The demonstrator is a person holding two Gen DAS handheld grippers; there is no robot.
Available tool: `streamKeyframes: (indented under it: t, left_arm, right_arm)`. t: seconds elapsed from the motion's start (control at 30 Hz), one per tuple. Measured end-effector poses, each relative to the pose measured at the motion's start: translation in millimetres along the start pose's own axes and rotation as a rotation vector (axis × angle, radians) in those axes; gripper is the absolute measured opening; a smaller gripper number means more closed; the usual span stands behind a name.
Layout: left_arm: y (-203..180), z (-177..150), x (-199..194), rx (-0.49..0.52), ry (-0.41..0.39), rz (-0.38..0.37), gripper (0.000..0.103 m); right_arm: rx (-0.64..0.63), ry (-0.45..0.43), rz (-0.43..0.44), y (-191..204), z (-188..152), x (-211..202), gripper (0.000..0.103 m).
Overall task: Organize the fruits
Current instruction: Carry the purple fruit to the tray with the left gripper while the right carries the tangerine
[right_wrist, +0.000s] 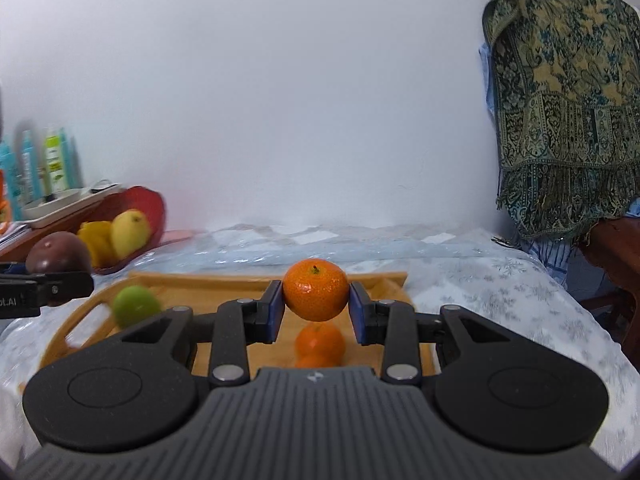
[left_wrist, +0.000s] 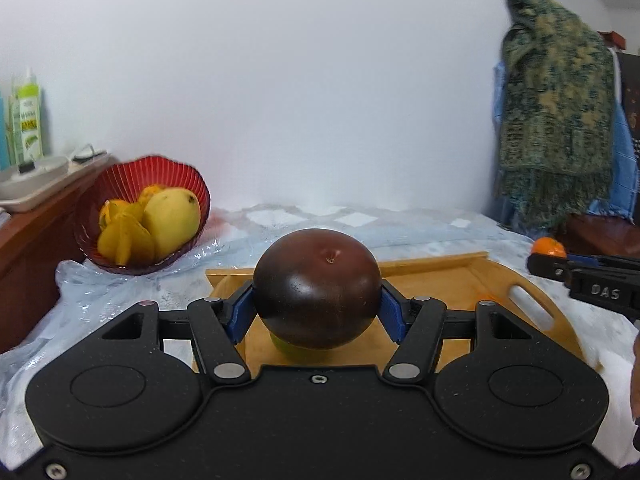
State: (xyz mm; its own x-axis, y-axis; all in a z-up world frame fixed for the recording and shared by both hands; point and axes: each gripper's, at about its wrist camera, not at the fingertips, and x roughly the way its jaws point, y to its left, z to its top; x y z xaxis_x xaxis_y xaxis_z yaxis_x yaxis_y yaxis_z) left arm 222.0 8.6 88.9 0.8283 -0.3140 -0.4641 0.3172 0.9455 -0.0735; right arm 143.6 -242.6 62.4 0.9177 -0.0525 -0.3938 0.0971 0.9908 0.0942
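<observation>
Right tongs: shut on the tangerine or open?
Shut on it: both blue pads press the tangerine, which the right tongs hold clear above the wooden tray.

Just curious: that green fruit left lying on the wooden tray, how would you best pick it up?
Grip the green fruit across its round middle, coming from above: it sits low on the tray with free space on both sides, so fingers can straddle it.
</observation>
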Motion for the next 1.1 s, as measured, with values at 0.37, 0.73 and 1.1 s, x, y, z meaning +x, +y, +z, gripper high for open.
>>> streamKeyframes:
  t: [0.37, 0.73, 1.1]
  left_arm:
    - [38.2, 30.8, 86.1, -0.089, 0.112, 0.016, 0.06]
    - [45.7, 20.3, 114.4, -0.136, 0.194, 0.001, 0.06]
    - [57.2, 17.3, 119.6, -0.22, 0.245, -0.054, 0.06]
  right_arm:
    - [0.02, 0.118, -0.024, -11.9, 18.3, 77.0, 0.039]
    - [0.006, 0.231, -0.028, -11.5, 10.1, 115.4, 0.039]
    - [0.018, 0.266, -0.029, -10.3, 6.1, 123.6, 0.039]
